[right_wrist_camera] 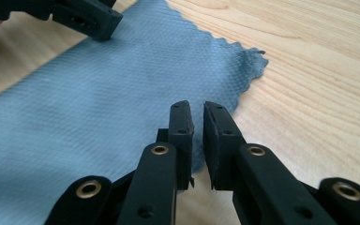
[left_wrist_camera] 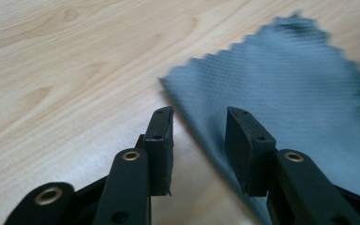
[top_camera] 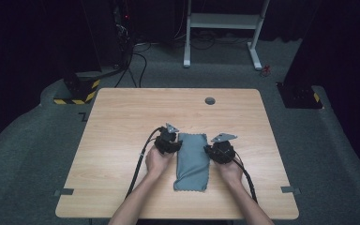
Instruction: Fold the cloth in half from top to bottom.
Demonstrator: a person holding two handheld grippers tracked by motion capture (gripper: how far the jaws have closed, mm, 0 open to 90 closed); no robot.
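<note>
On the pale wooden table (top_camera: 122, 122), a folded grey-blue cloth with pinked edges (top_camera: 193, 161) lies between both hands. The left gripper (left_wrist_camera: 199, 124) gapes empty over its edge; the right gripper (right_wrist_camera: 197, 119) is nearly closed, holding nothing. Another fold probably remains.

Grey cloth (top_camera: 192, 161) flat on table (top_camera: 122, 122); left gripper (top_camera: 168, 143) and right gripper (top_camera: 220, 152) flank it.

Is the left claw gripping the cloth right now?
No. The left claw stands open over the cloth edge, pinching nothing.
</note>
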